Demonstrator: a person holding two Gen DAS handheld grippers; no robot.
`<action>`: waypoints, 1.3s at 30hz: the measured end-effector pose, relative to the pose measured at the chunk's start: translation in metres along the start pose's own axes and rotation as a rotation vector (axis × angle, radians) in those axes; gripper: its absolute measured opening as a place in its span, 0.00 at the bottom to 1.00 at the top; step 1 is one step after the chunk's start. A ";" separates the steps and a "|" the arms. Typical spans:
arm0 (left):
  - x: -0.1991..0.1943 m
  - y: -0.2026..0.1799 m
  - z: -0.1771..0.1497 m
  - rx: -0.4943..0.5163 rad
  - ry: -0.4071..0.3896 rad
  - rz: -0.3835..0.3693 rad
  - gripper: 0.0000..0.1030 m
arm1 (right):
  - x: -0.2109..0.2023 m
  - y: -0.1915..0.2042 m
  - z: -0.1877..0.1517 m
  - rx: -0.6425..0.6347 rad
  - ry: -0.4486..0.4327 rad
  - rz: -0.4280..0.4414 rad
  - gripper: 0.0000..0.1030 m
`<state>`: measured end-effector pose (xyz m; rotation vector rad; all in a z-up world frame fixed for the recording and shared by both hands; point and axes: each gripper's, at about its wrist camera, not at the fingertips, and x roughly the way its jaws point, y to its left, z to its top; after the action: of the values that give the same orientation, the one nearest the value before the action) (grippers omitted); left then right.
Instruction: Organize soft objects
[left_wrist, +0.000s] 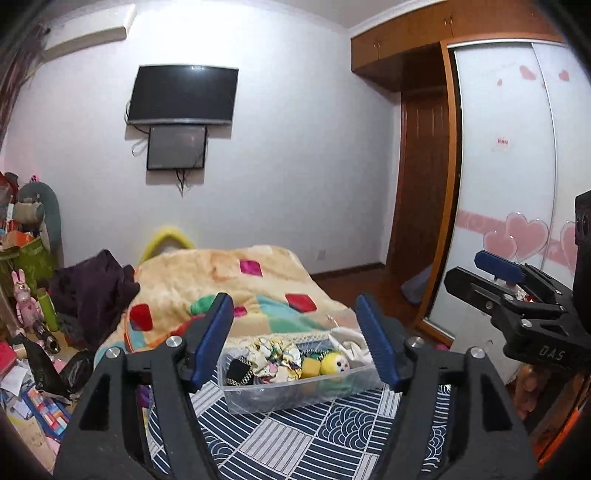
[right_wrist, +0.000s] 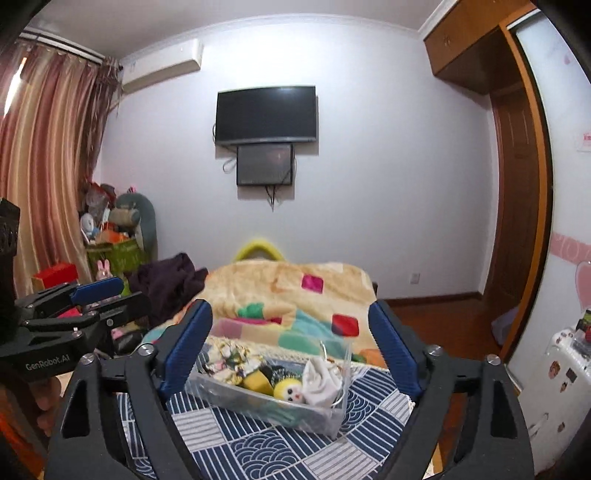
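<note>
A: While both claws hang above the near edge of the bed (left_wrist: 280, 435), nothing is gripped — the left gripper (left_wrist: 295, 339) stands released, jaws wide, and the right gripper (right_wrist: 291, 350) is spread just as wide, empty.

B: And the soft things?

A: Already in the clear plastic bin (left_wrist: 295, 395), which sits on the blue patterned cloth (right_wrist: 258, 443) near the bed's front edge. A yellow doll head (right_wrist: 290, 390) lies by a yellow sponge block (right_wrist: 256, 382); a white cloth (right_wrist: 320, 376) is bunched at the bin's right end, a patterned fabric (right_wrist: 227, 360) at its left.

B: So, judging by that, the sorting looks largely done?

A: Likely, though the dark garment (left_wrist: 92, 284) heaped at the bed's left edge may yet belong to it.

B: What could go wrong?

A: The bin is light and rides on soft bedding close to the edge — a careless jaw catching its rim could tip it or spill the contents. The white cloth also mounds high and might snag a finger.
</note>
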<state>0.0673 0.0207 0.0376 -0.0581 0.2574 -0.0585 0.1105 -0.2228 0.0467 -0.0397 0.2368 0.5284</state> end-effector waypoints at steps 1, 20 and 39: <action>-0.002 -0.001 0.000 0.003 -0.007 0.003 0.72 | -0.001 0.001 0.001 0.001 -0.008 0.006 0.83; -0.036 -0.013 0.000 0.027 -0.090 0.051 1.00 | -0.027 0.015 -0.009 -0.008 -0.083 -0.006 1.00; -0.036 -0.014 -0.003 0.019 -0.085 0.053 1.00 | -0.033 0.017 -0.008 -0.004 -0.096 -0.007 1.00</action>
<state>0.0312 0.0090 0.0445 -0.0349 0.1729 -0.0055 0.0729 -0.2255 0.0470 -0.0192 0.1420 0.5226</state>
